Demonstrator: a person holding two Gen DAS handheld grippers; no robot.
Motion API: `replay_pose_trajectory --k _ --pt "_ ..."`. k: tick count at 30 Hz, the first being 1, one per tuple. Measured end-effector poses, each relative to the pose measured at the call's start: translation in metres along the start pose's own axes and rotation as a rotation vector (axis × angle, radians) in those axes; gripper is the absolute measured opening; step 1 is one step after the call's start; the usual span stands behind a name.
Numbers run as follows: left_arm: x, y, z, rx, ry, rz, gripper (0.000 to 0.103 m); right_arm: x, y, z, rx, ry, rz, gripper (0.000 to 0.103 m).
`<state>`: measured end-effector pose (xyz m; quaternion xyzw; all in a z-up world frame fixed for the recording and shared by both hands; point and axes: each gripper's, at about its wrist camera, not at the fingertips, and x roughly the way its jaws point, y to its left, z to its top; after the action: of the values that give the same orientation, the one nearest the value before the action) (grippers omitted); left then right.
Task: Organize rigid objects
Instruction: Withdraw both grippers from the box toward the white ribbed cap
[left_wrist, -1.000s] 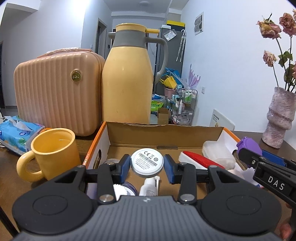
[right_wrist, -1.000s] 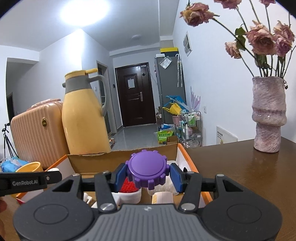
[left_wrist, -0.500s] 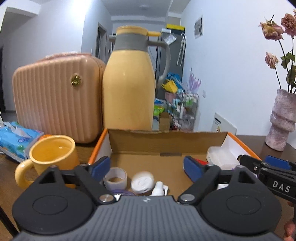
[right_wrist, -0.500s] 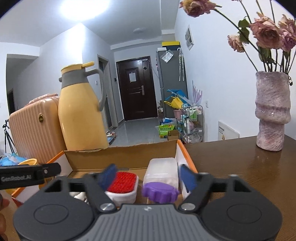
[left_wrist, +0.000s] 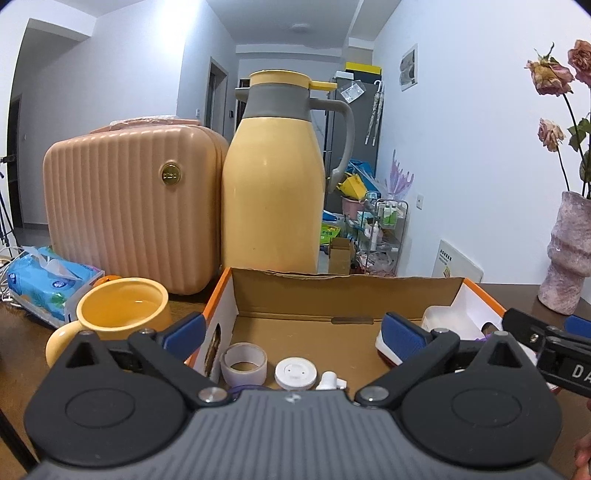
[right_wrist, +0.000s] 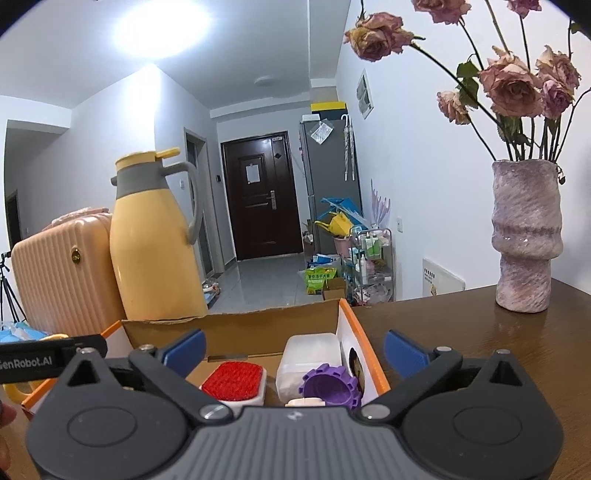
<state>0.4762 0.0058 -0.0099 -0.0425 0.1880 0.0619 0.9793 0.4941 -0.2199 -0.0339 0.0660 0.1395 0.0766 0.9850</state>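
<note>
A: Are the hand-held grippers carrying anything?

B: No. The left hand-held gripper and right hand-held gripper are both spread wide over the box.

A: The pieces?

B: White cap and tape roll lie at its left, purple cap at its right.

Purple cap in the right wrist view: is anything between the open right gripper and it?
Nothing visible. The purple cap lies on its side in the cardboard box, just below the open right gripper, beside the white container and the box's right wall.
</note>
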Motion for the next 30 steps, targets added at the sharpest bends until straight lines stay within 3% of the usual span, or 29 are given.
replay_pose_trajectory --k 15,30 --pt "-0.031 0.012 -0.009 -0.019 -0.032 0.022 0.103 -0.053 -0.006 -0.006 -0.003 -0.096 -0.044 0.103" --pt "-0.074 0.027 -0.032 -0.024 0.002 0.042 0.103 -0.108 -0.006 -0.026 -0.026 -0.108 -0.073 0.103"
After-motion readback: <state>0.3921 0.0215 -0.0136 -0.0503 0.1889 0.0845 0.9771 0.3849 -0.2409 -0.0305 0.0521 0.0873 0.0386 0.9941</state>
